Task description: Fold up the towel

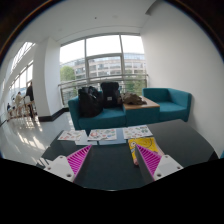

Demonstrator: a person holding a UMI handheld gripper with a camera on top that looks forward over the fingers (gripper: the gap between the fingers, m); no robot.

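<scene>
My gripper (112, 152) is open, its two fingers spread wide over a dark round table (110, 165). The magenta pads (78, 158) face each other with only bare tabletop between them. A small yellow thing (143, 143) lies on the table just beyond the right finger and touches its tip; I cannot tell whether it is a towel. No other cloth is in view.
Several white printed sheets (100, 134) lie in a row along the table's far edge. Beyond stands a teal sofa (165, 103) with dark bags (100, 100) on it, under large windows. People (20, 103) stand far off in the corridor at the left.
</scene>
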